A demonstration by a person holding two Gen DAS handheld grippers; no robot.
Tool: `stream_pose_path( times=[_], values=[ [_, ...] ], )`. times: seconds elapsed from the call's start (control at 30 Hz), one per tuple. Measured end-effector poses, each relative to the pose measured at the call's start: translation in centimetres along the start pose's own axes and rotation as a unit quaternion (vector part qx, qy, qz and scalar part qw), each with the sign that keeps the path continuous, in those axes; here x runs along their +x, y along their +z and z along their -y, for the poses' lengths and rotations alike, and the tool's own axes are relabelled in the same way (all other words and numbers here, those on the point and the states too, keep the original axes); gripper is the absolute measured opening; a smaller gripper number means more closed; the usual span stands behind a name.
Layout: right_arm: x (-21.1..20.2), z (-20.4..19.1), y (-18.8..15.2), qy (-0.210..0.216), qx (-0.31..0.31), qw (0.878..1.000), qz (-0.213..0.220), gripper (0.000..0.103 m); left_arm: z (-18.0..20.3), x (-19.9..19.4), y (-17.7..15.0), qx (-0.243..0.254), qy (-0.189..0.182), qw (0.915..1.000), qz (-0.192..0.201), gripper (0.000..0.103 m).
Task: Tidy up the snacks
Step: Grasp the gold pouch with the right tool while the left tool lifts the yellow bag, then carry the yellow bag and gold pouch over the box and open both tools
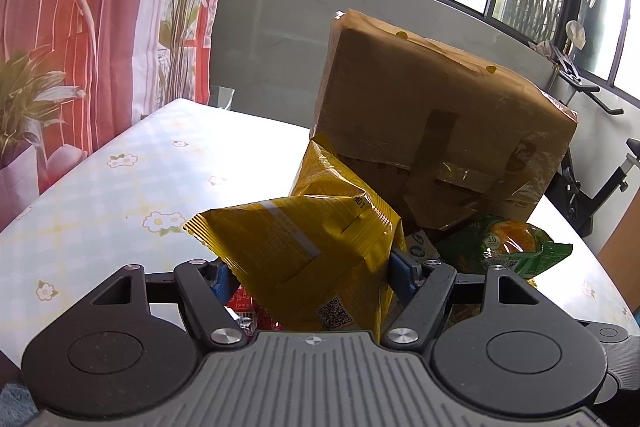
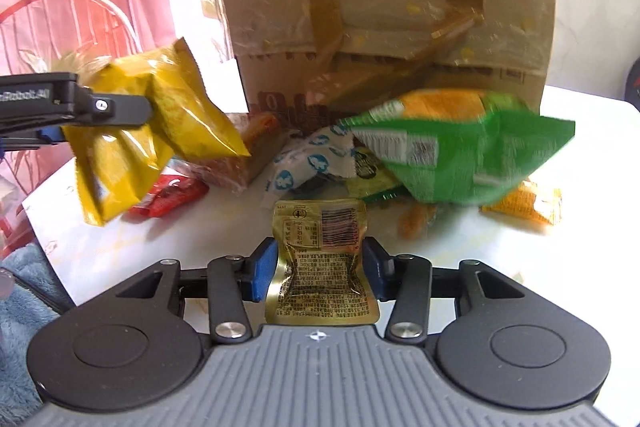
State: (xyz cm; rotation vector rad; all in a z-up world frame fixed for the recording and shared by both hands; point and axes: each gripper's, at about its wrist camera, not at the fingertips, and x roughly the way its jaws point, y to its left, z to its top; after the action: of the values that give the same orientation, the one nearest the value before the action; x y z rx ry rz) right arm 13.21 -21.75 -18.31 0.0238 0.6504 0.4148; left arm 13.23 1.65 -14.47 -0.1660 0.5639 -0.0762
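Observation:
My left gripper (image 1: 310, 273) is shut on a big yellow snack bag (image 1: 304, 251) and holds it above the table; the same bag (image 2: 160, 131) and gripper (image 2: 132, 115) show at the left of the right wrist view. My right gripper (image 2: 320, 267) is shut on a small gold foil packet (image 2: 320, 259), lifted over the table. A taped cardboard box (image 2: 384, 7) stands behind a pile of snacks. A green bag (image 2: 460, 155) lies in front of the box and also shows in the left wrist view (image 1: 508, 243).
The pile holds a red packet (image 2: 172, 195), a blue-and-white wrapper (image 2: 312, 163), a brown packet (image 2: 248, 151) and an orange packet (image 2: 524, 203). The table (image 1: 120, 179) has a flowered cloth. A blue towel (image 2: 20, 291) lies at the left. An exercise bike (image 1: 592, 179) stands at the right.

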Motion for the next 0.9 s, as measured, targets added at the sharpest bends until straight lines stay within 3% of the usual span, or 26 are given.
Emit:
stream_pose_path(
  times=[0.17, 0.67, 0.9],
  values=[
    [-0.4, -0.2, 0.1, 0.0, -0.004, 1.0, 0.021, 0.048, -0.2, -0.1, 0.0, -0.002, 0.0, 1.0, 0.003, 0.075],
    [-5.3, 0.3, 3.2, 0.0, -0.016, 0.988, 0.156, 0.048, 0.4, -1.7, 1.3, 0.019, -0.005, 0.998, 0.06, 0.075],
    [-7.0, 1.5, 7.2, -0.005, -0.026, 0.978, 0.205, 0.048, 1.5, -2.2, 5.2, 0.06, -0.001, 0.9913, 0.118, 0.075]
  ],
)
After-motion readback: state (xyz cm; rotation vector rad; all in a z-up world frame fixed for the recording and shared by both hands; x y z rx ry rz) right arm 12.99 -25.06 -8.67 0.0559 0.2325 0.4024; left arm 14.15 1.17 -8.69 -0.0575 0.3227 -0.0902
